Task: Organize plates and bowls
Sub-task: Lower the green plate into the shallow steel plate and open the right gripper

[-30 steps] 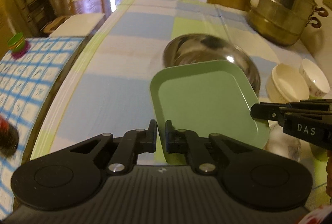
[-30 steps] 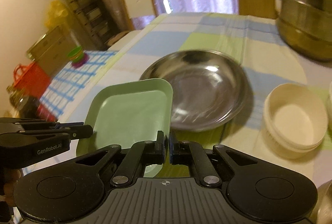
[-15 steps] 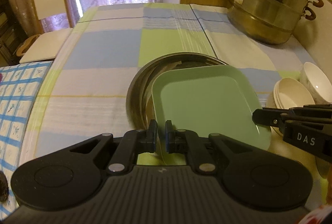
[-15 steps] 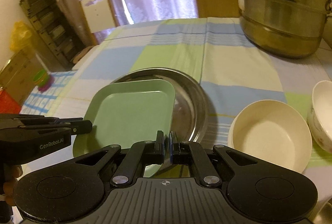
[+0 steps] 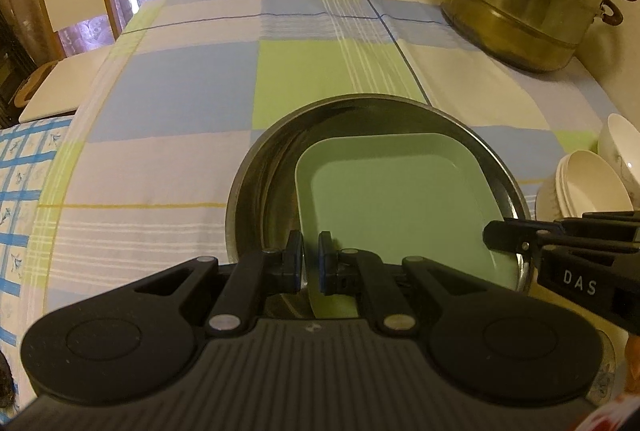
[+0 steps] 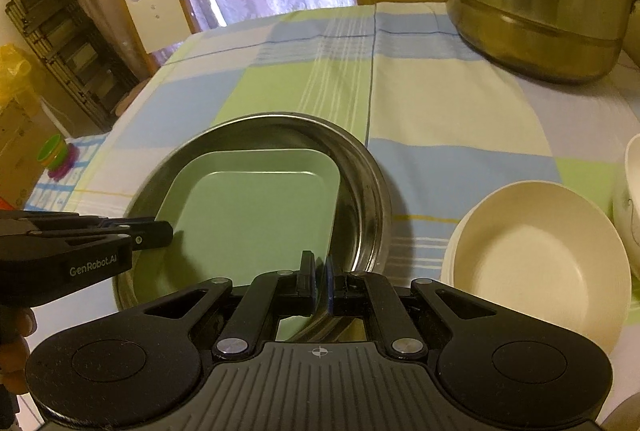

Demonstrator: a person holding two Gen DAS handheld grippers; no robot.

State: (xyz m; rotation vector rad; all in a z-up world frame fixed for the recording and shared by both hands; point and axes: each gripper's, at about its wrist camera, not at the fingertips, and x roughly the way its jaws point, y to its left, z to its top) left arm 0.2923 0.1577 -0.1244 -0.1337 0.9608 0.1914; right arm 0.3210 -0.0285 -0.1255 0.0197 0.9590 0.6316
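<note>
Over the last second the green square plate [image 5: 394,199] has come down from above the table into the steel basin [image 5: 256,191], and in the left wrist view the left gripper [image 5: 310,263] pinches its near-left rim. In the right wrist view the right gripper [image 6: 319,285] is clamped on the plate's near-right edge, so the plate lies flat between both claws, roughly equally near, with the cream bowls [image 6: 536,263] just beside the basin.

"DAS" – white letters on right gripper [image 5: 576,255] body, at 4 o'clock in left wrist view | "GenRobot.AI" – on left gripper [image 6: 80,247] body, at 9 o'clock in right wrist view

left gripper [image 5: 309,262]: black, ribbed, silver screws | right gripper [image 6: 319,284]: "das" marking
</note>
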